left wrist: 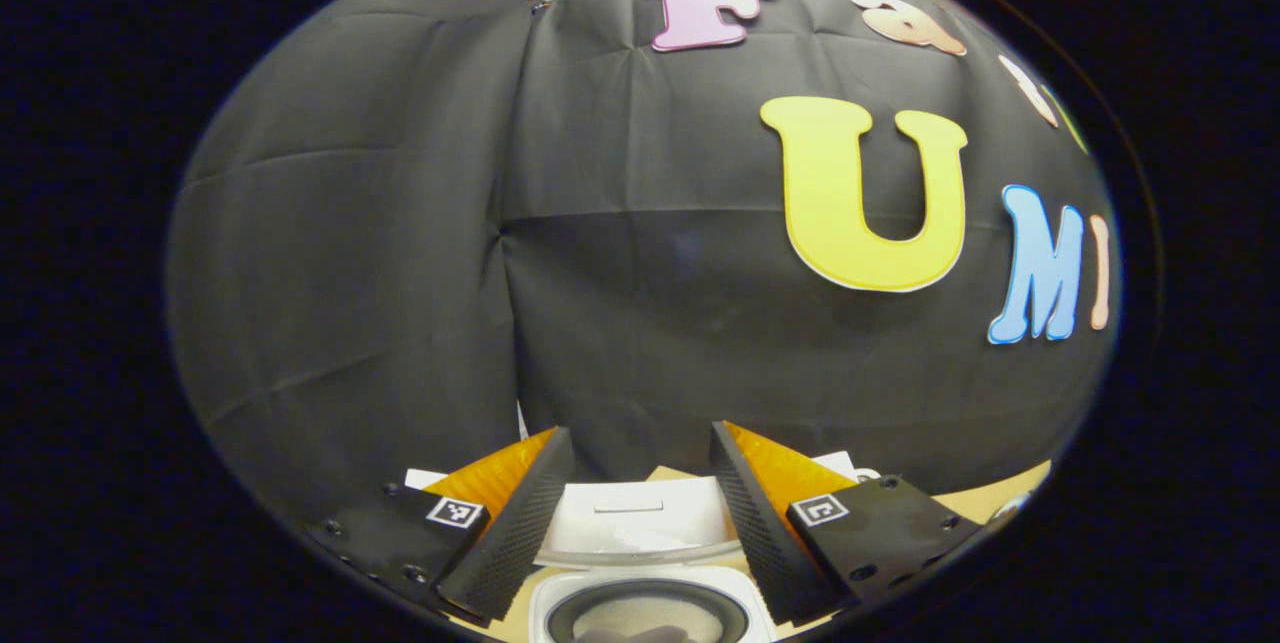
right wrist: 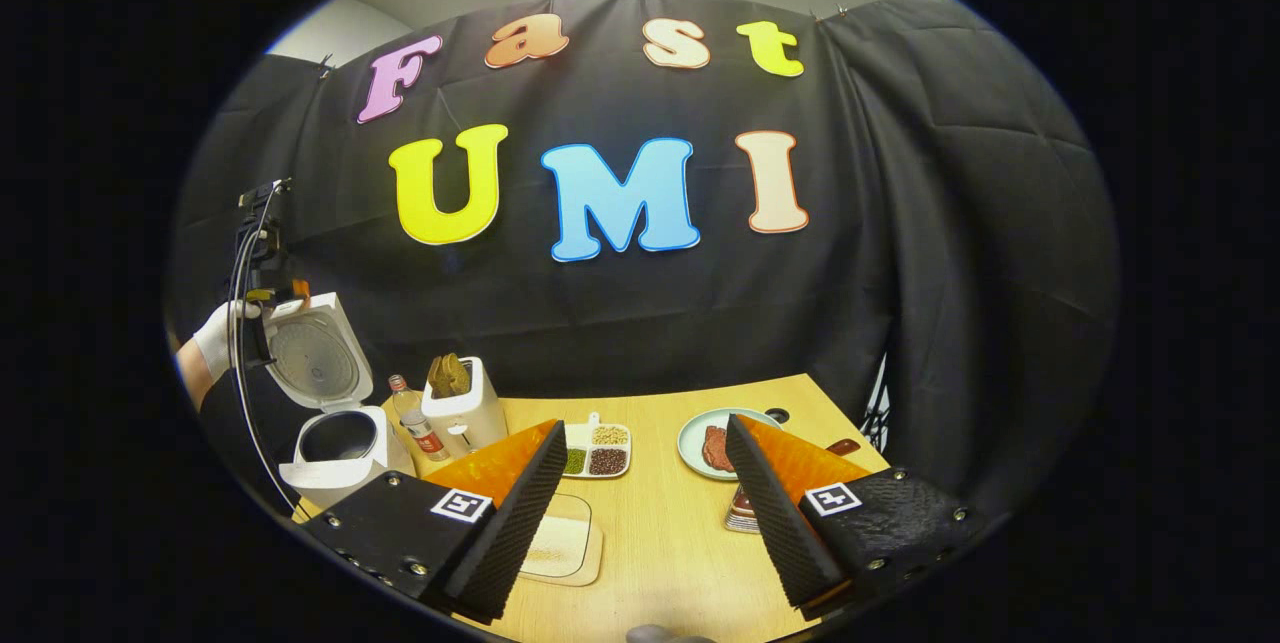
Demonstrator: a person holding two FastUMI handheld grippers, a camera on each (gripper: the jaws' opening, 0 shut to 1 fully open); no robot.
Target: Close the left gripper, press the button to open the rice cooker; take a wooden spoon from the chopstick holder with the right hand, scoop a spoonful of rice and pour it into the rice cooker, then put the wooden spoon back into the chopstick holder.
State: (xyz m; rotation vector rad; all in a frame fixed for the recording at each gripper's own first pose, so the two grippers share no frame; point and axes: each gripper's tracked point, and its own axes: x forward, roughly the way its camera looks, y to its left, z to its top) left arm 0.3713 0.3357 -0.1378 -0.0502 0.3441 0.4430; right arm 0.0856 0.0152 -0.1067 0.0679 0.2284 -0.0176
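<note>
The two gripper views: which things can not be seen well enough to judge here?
- Rice cooker pot, left gripper view: cut off by the lower edge; contents unclear.
- Clear container, right gripper view: partly behind the right gripper's finger; contents unsure.
- Small stack by the plate, right gripper view: behind the other finger.
- Divided dish, right gripper view: contents too small to identify.

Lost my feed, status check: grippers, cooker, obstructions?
Both grippers open, empty. Rice cooker lid up, pot exposed. Wooden spoon not picked up. Table path looks clear.
</note>
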